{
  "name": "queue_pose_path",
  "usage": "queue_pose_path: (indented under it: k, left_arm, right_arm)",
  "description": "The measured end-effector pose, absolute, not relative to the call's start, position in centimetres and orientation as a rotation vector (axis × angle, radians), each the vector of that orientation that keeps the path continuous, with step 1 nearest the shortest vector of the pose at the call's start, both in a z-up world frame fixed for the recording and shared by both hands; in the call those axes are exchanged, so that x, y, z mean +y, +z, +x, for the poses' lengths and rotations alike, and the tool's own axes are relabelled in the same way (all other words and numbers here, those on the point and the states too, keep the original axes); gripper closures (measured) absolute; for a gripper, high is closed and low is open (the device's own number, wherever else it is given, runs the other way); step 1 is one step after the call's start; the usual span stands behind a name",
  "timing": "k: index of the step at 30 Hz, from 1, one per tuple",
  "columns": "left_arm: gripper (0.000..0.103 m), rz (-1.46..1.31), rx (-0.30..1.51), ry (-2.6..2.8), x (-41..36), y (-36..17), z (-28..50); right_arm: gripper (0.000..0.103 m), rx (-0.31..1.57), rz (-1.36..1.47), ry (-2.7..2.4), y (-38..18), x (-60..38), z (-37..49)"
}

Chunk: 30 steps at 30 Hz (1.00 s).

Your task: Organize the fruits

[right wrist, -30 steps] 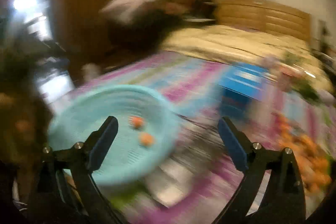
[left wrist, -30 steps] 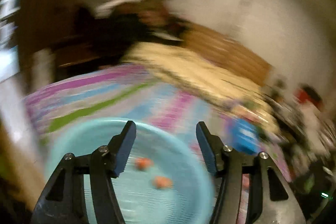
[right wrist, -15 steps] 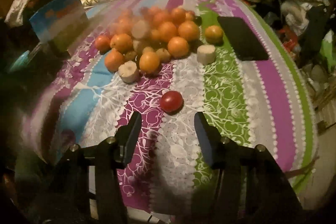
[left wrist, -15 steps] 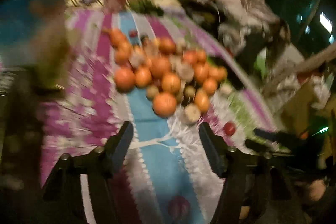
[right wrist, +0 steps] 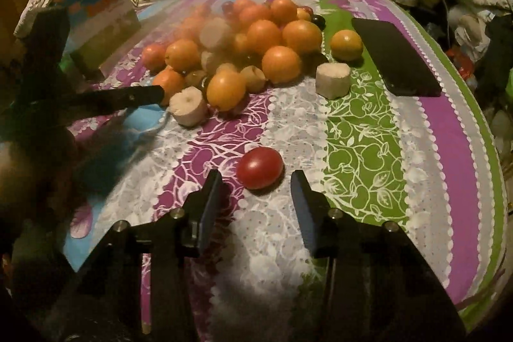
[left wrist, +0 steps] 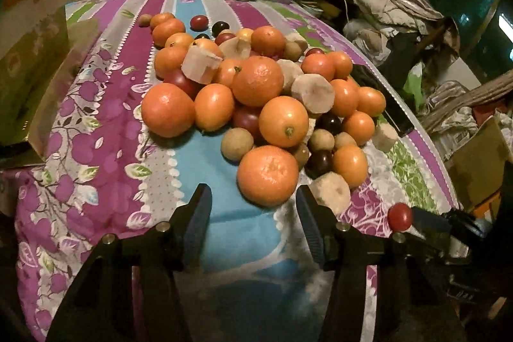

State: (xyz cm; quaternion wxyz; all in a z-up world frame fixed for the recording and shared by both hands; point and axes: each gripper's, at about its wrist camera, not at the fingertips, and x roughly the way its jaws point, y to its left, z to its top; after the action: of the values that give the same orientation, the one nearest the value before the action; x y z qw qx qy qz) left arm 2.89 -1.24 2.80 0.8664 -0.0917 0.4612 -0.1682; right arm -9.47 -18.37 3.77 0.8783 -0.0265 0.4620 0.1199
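- The fruit lies in a loose heap on the striped floral tablecloth (left wrist: 105, 149), unsorted, so each piece can be lifted off the edge of the heap.
- The left gripper (left wrist: 253, 213) tilts steeply down, jaws closing with nothing pressed between them; the nearest round orange mandarin (left wrist: 267, 175) sits just ahead of the tips, likely its pick.
- The right gripper (right wrist: 256, 197) also angles down, jaws closing around empty air; the small red cherry tomato (right wrist: 260, 167) lies alone just beyond its tips, well apart from the heap.
- A black phone (right wrist: 396, 58) lies beside the heap.

Dim warm light, fisheye-warped edges
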Motion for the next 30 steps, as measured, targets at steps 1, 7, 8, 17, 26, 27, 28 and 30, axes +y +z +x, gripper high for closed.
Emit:
queue_pose_path:
  k: [1, 7, 8, 17, 26, 27, 28, 30]
  left_arm:
    - [0.047, -0.193, 0.965, -0.349, -1.4, 2.7, 3.1]
    - [0.047, -0.175, 0.956, -0.333, -2.6, 2.3, 3.7]
    - [0.047, -0.176, 0.952, -0.327, -2.7, 2.2, 3.9]
    - [0.059, -0.152, 0.937, -0.307, -3.4, 2.1, 3.9]
    - [0.061, -0.138, 0.926, -0.260, -3.3, 3.1, 1.7]
    - [0.061, -0.150, 0.923, -0.247, -2.9, 3.5, 1.2]
    - [0.061, -0.155, 0.922, -0.224, -2.5, 4.1, 0.5]
    - [0.061, -0.151, 0.910, -0.177, -1.8, 5.2, -0.6]
  right_arm:
    - [0.058, 0.962, -0.060, 0.250, 3.6, -18.3, -9.4]
    - [0.072, 0.961, -0.079, 0.223, 3.2, -18.2, -9.3]
    - [0.072, 0.962, -0.076, 0.222, 3.2, -18.2, -9.2]
    - [0.072, 0.969, -0.067, 0.204, 3.2, -18.3, -9.1]
    - [0.073, 0.969, -0.052, 0.154, 3.6, -17.9, -9.2]
    - [0.073, 0.967, -0.049, 0.143, 3.8, -17.9, -9.2]
    - [0.073, 0.965, -0.044, 0.135, 4.1, -17.9, -9.2]
    - [0.073, 0.955, -0.041, 0.117, 4.9, -17.7, -9.2]
